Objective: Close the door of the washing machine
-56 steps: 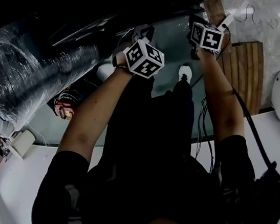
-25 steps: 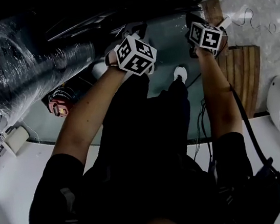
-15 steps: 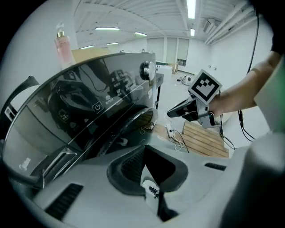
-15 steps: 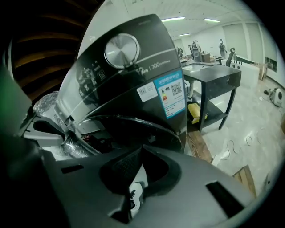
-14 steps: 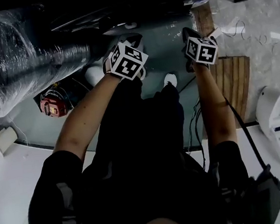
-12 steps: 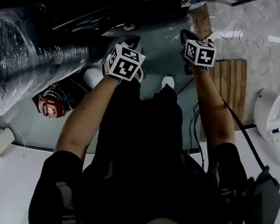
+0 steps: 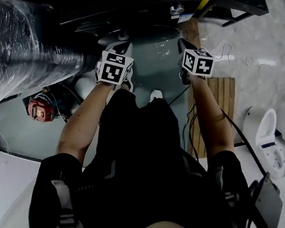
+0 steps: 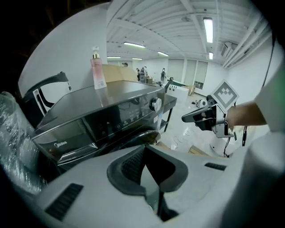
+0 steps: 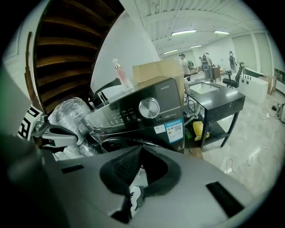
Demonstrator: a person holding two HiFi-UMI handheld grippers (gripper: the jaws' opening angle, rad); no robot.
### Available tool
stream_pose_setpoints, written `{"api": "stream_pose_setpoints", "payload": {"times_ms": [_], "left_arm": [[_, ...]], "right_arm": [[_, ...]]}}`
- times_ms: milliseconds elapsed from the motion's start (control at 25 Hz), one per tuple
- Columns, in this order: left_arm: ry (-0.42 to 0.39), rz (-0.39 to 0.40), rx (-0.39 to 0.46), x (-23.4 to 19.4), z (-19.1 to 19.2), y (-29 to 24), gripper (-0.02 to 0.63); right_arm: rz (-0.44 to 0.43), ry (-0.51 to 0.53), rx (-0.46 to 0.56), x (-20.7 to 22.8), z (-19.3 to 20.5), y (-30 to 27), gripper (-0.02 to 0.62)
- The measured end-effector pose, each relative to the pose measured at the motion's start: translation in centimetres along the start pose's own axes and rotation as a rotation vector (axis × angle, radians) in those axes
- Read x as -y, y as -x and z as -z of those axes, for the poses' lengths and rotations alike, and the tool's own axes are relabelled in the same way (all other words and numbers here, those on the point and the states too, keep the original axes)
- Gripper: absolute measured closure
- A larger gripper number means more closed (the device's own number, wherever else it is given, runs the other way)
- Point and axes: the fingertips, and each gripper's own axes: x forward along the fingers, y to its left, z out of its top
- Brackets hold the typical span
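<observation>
1. The left gripper (image 8: 147,171) has its jaws pressed together on nothing. The right gripper (image 9: 138,173) is likewise pinched closed and empty. The person holds both out ahead, angled downward.
2. The door (image 8: 141,136) is the dark, glossy round form on the front of the washing machine (image 8: 111,111), directly under the control panel and its knob (image 9: 149,107). It appears to lie close against the front, but no view shows whether it is latched.
3. The relation that matters is this: the door lies ahead of and below both grippers. In the left gripper view it sits just past the jaw tips, almost in line with them. In the right gripper view it falls to the left of the jaw line. I judge the left gripper better placed for a push, and that push would run straight into the machine's front.
4. A slim bottle (image 8: 96,69) stands near the back edge of the machine's top, and a cardboard box (image 9: 156,69) is behind it.
5. A plastic-wrapped bundle (image 7: 12,50) lies to the machine's left and a black table (image 9: 218,102) stands to its right.
</observation>
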Motion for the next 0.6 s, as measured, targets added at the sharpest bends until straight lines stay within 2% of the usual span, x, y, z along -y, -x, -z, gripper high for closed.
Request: {"api": "stream_pose_setpoints", "payload": {"times_ms": [280,480,600], "left_arm": [[0.103,-0.049,0.106,-0.2,-1.7,6.1,0.603],[0.120,-0.100,0.177,-1.1,-3.5,10.6,0.603],[0.135,-0.111,0.233,-2.0,-4.6,13.4,0.603]], "right_arm": [[-0.085,0.100,0.058,-3.6,-4.0,4.6,0.591],[-0.131,0.127,0.086,-6.5,-7.3,7.3,0.591],[-0.144,0.167,0.136,-8.4,-9.8,9.1,0.591]]}}
